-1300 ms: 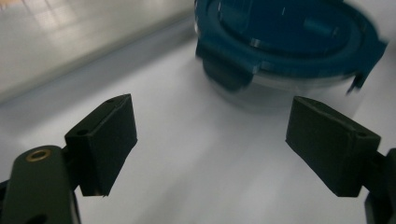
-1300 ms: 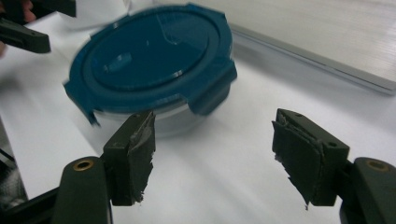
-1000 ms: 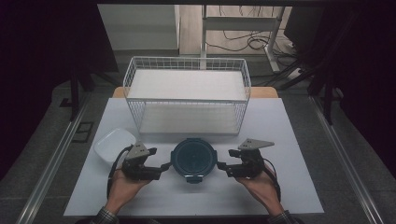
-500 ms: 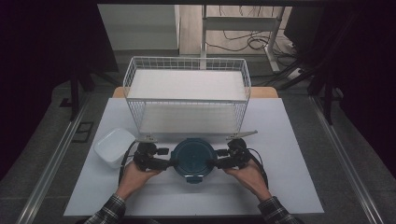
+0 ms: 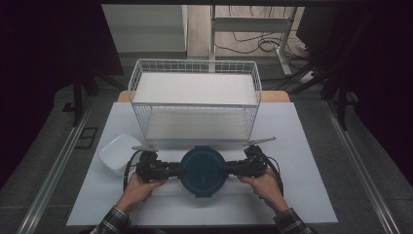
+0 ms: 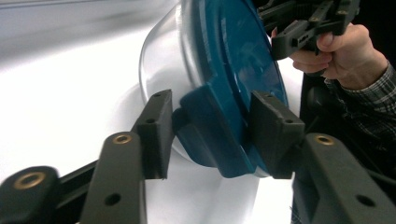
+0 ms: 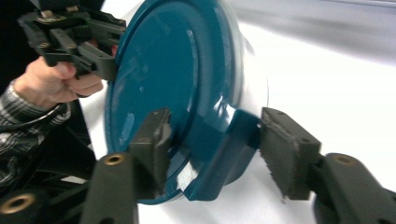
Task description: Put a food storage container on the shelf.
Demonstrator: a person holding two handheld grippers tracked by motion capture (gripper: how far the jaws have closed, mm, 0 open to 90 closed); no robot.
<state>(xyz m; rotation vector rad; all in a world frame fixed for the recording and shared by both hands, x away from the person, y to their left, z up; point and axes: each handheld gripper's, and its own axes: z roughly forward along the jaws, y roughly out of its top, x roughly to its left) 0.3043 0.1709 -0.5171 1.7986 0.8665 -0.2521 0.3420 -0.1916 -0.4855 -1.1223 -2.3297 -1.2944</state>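
A round clear container (image 5: 202, 168) with a teal lid lies on the white table between my two grippers. The left gripper (image 5: 179, 170) meets it from the left, the right gripper (image 5: 226, 169) from the right. Both pairs of jaws have just been closing. In the left gripper view the left gripper (image 6: 212, 133) has one pad on the lid's teal side latch (image 6: 205, 135) and the other on the lid top. In the right gripper view the right gripper (image 7: 217, 149) clamps the opposite latch (image 7: 224, 149) the same way.
A white wire basket (image 5: 195, 63) with a white floor stands just behind the container. A white square tub (image 5: 117, 153) sits left of the left hand. The white tabletop (image 5: 302, 195) reaches to the front edge.
Both hands have moved inward and down toward the container. The jaws, which stood beside it a second ago, now close on its two side latches.
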